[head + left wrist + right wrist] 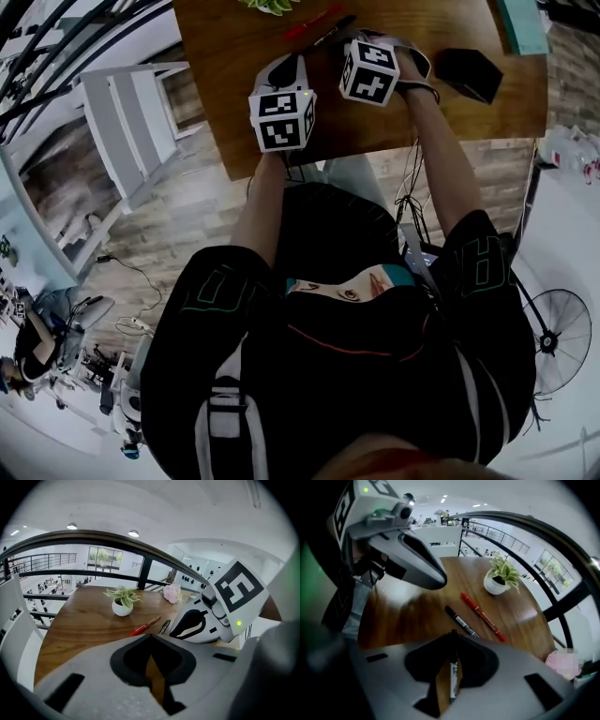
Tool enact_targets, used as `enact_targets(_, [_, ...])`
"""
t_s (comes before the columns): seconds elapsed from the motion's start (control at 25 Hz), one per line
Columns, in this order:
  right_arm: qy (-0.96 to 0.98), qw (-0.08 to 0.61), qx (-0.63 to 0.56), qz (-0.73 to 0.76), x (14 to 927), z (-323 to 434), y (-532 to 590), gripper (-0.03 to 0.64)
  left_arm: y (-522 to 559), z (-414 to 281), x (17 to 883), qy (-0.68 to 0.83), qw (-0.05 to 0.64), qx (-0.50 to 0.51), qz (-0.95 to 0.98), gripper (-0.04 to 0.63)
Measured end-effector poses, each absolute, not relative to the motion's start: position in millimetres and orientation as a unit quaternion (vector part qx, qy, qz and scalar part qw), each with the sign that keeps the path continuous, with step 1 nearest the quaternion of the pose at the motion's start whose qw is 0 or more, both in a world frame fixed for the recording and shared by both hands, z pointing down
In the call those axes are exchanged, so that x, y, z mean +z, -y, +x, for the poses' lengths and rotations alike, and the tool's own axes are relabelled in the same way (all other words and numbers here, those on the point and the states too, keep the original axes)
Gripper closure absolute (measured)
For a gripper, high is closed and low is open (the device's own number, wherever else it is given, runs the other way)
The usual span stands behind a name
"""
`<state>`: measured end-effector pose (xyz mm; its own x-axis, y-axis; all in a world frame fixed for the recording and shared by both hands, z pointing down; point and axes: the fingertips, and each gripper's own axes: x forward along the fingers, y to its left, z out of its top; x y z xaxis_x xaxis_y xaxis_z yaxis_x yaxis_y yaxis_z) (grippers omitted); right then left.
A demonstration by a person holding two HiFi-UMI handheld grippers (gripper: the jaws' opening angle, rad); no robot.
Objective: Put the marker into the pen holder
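My right gripper (453, 638) is shut on a black marker with a white label (452, 679), which stands upright between its jaws. A second black marker (461, 619) and a red marker (483, 616) lie on the wooden table (403, 616) just ahead. In the head view they are the red marker (312, 21) and black marker (335, 30) past both marker cubes. My left gripper (151, 643) is shut with nothing in it, beside the right one. A black pen holder (469, 73) sits at the table's right, to the right of the right hand.
A small potted plant (123, 602) and a pink flower (172, 593) stand at the far side of the table. A teal object (522, 23) lies at the far right corner. Beyond the table runs a dark railing (140, 550). A white shelf unit (122, 131) stands left of the table.
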<state>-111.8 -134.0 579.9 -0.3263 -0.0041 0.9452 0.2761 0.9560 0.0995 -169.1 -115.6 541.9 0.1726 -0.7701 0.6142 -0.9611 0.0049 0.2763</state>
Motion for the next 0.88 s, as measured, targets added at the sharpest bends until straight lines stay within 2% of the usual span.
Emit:
enact_targets(0.32, [0.882,0.468,-0.049,0.04,523.8,-108.4,152.1,0.551,128.7,-146.0,526.8,0.627,0.315,0.139,0.699,0.589])
enact_targets(0.88, [0.924,0.301,0.054,0.229,447.7,-27.1,181.5,0.551,156.5,-77.3,486.9,0.612,0.273,0.128,0.731,0.589])
